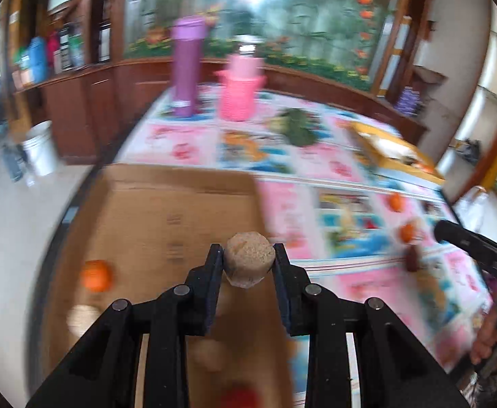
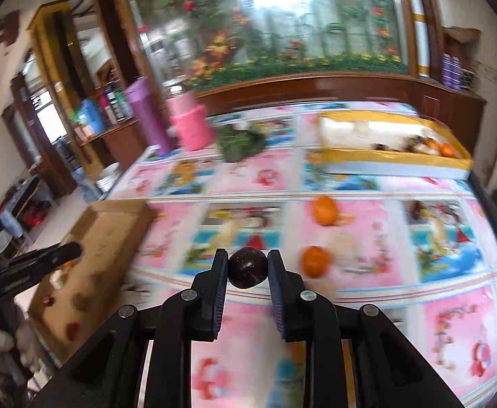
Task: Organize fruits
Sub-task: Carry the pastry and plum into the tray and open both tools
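Note:
My left gripper (image 1: pixel 248 258) is shut on a round tan-brown fruit (image 1: pixel 249 262) and holds it above a flat cardboard sheet (image 1: pixel 166 210). An orange (image 1: pixel 95 274) and a red fruit (image 1: pixel 240 396) lie on that cardboard. My right gripper (image 2: pixel 247 267) is shut on a dark purple plum (image 2: pixel 247 268) above the colourful table mat (image 2: pixel 367 289). Two oranges (image 2: pixel 324 209) (image 2: pixel 315 261) lie on the mat ahead of it, right of the plum. In the left wrist view the right gripper (image 1: pixel 414 258) shows at the right with the plum.
A yellow-rimmed tray (image 2: pixel 394 161) with several fruits stands at the back right. A purple bottle (image 1: pixel 186 68), a pink basket (image 1: pixel 240 93) and leafy greens (image 1: pixel 297 125) stand at the back. A white bucket (image 1: pixel 41 148) is on the floor to the left.

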